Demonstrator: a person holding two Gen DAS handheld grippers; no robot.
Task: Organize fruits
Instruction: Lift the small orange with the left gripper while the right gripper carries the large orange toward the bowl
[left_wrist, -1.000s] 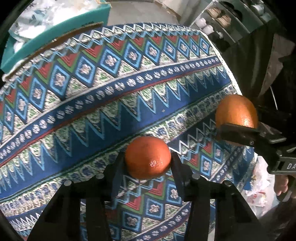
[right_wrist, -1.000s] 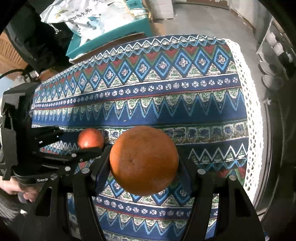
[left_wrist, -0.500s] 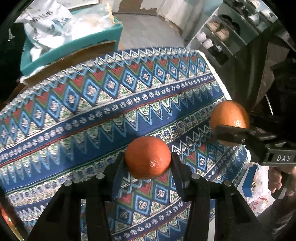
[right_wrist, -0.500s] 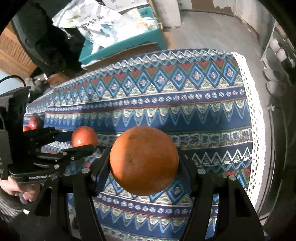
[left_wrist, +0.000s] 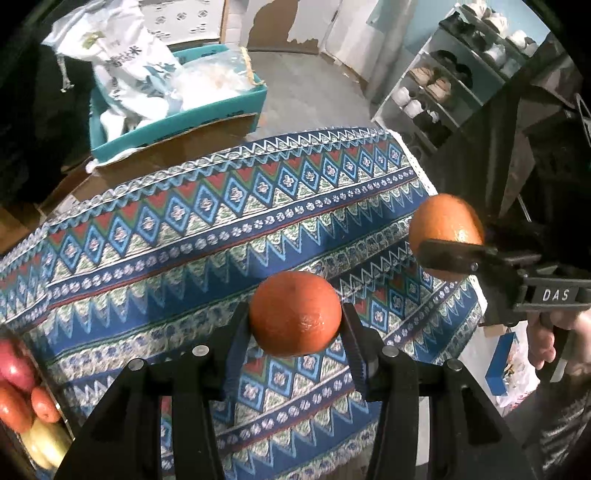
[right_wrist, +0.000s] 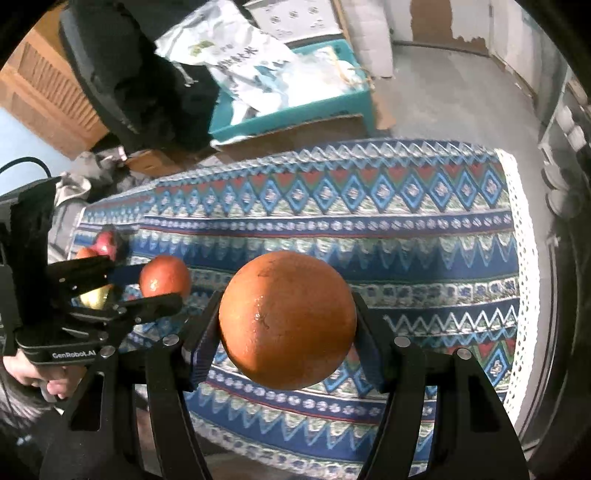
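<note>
1. Both jaws of my left gripper were closed part-way on a small orange, one finger pressing each side of it, and they held it in the air above the patterned tablecloth.
2. My right gripper had its jaws spread wider around a large orange, which sat squeezed between the two fingers and also hung above the cloth.
3. Seen from my left jaws, the large orange was off to the right and a little ahead, near the cloth's lace edge.
4. Seen from my right jaws, the small orange was to the left and slightly ahead.
5. Further left of my left jaws, at the frame edge, lay a pile of other fruit, red, orange and yellow; I could not tell what held it.
6. Beyond the far edge of the cloth, ahead of both jaws, stood a teal box with white bags in it.
</note>
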